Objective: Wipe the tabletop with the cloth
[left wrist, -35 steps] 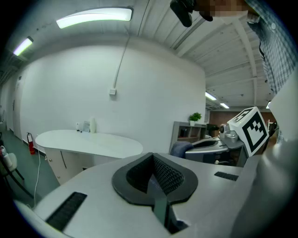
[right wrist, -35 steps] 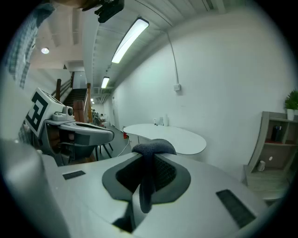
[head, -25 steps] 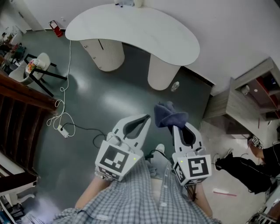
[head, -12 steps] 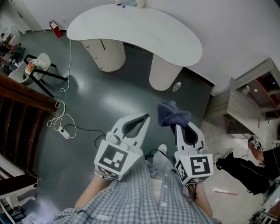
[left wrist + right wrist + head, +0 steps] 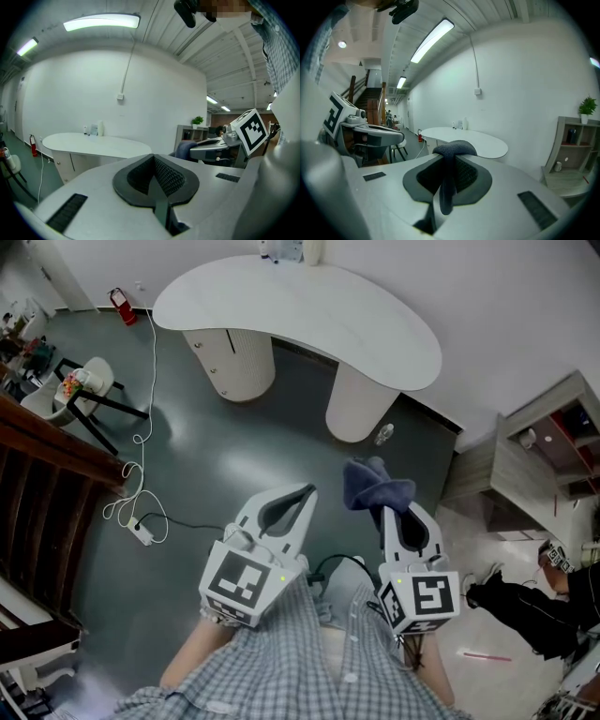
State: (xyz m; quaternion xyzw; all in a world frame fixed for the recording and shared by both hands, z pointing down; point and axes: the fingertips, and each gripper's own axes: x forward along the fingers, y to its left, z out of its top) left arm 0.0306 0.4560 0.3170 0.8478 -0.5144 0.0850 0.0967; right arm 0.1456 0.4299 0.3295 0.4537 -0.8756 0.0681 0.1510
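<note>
Far left: a white chair (image 5: pixel 92 374) and a thin cable (image 5: pixel 151 381) that trails down to a power strip (image 5: pixel 141 532) on the dark floor, all off to the side of the path to the table.
Left gripper (image 5: pixel 305 493): jaws pressed together with nothing between them, as its own view shows. It is held low in front of the person's checked shirt (image 5: pixel 281 662) and points toward the table.
Tabletop (image 5: pixel 300 306): white and kidney-shaped, on two rounded pedestals (image 5: pixel 236 362). It is bare apart from some small containers (image 5: pixel 286 249) at the far edge by the wall.
Cloth (image 5: pixel 373 486): dark blue and bunched, pinched in the right gripper. A fold stands above the jaw tips and a tail hangs down between them. It is nowhere near touching the table.
Right gripper (image 5: pixel 386 510): clamped on the cloth, just beside the left gripper and level with it.
Far right: a wooden shelving unit (image 5: pixel 548 442) against the wall.
Key relation: the tabletop lies ahead of both grippers, well apart across open floor. Its long axis runs crosswise to the approach, left to right, and its right-hand lobe is the end nearer the cloth-bearing gripper.
Stage: by my reading, the approach — no wiping has begun.
Next move: the cloth has to go forward and then down flat onto the surface, and strokes along the long axis look like the natural way to cover it.
</note>
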